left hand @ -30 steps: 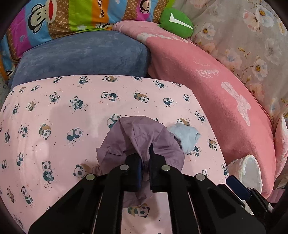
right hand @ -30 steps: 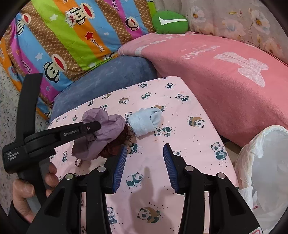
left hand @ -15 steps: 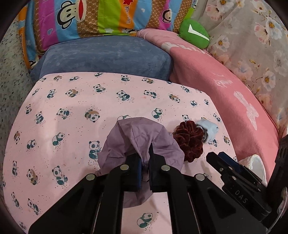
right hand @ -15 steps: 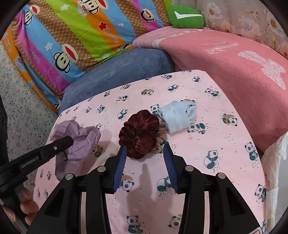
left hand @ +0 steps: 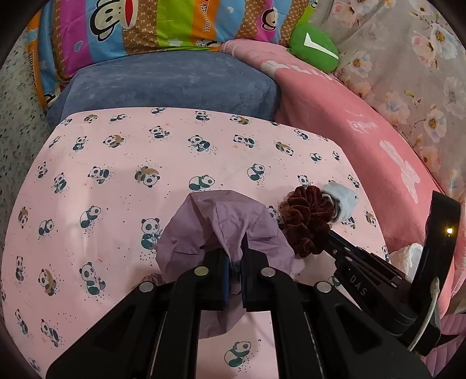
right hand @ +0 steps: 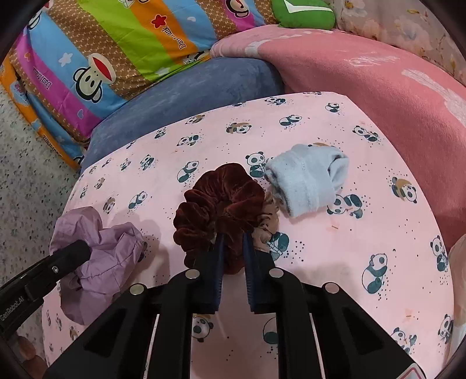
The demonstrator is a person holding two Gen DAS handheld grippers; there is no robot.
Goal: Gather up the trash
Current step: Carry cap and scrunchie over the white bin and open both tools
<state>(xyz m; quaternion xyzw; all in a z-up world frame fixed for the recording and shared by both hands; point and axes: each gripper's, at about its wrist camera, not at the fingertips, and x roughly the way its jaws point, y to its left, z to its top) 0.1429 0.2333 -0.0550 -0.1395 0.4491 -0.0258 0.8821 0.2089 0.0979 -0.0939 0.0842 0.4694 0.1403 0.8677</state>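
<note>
Scrunchie (right hand: 218, 210) of dark red velvet sits near the middle of our panda-print table (right hand: 364, 233), and our right gripper (right hand: 233, 247) has just closed its blue pads on the near edge of it. A tan scrunchie (right hand: 266, 224) lies partly under it, and a rolled pale-blue sock (right hand: 305, 177) rests just beyond, toward the table's far right corner. Our left gripper (left hand: 234, 259) has its fingers pressed together on a crumpled purple cloth (left hand: 221, 227), held over the table's left side; we cannot tell whether the cloth still touches the surface. In the left view the right gripper (left hand: 329, 233) reaches in from the right edge to the dark red scrunchie (left hand: 305, 221), with the sock (left hand: 343, 201) behind it. A blue cushion (left hand: 169, 84) butts against the table's far edge, with a striped monkey-print pillow (left hand: 151, 26) behind it. A pink blanket (right hand: 378, 78) runs along the right edge, a green cushion (left hand: 313, 46) at its far end against flowered fabric (left hand: 422, 73). Speckled floor (right hand: 26, 175) shows past the left edge, and a white plastic bag (left hand: 407, 256) peeks out low on the right.
</note>
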